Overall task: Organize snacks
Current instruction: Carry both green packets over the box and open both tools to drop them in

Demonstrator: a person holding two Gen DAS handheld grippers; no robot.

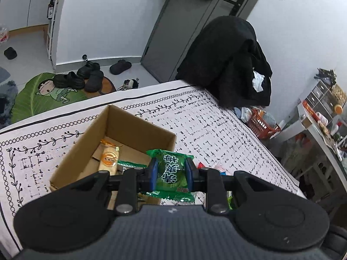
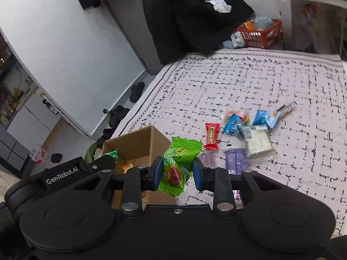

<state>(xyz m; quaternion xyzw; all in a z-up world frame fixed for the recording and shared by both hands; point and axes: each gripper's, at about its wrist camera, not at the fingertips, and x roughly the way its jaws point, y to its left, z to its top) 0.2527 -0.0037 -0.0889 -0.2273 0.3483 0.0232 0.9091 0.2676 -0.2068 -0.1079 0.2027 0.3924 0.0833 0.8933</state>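
My left gripper (image 1: 171, 170) is shut on a green snack packet (image 1: 172, 164) with white lettering, held just right of an open cardboard box (image 1: 138, 130) and above its near right corner. Inside the box lie an orange-labelled cracker packet (image 1: 109, 158) and another green packet (image 1: 130, 163). My right gripper (image 2: 177, 172) is shut on a green packet with a red fruit picture (image 2: 176, 164), by the box's (image 2: 138, 140) right wall. Loose on the tablecloth beyond lie a red bar (image 2: 211, 135), blue packets (image 2: 232, 123), a white packet (image 2: 258, 139) and purple packets (image 2: 235, 161).
The table carries a white patterned cloth (image 2: 249, 82). A black coat (image 1: 227, 58) hangs over a chair at the far edge. A red basket (image 2: 260, 32) sits on the floor beyond. Black shoes (image 1: 86, 75) lie on the floor near a grey door (image 1: 184, 32).
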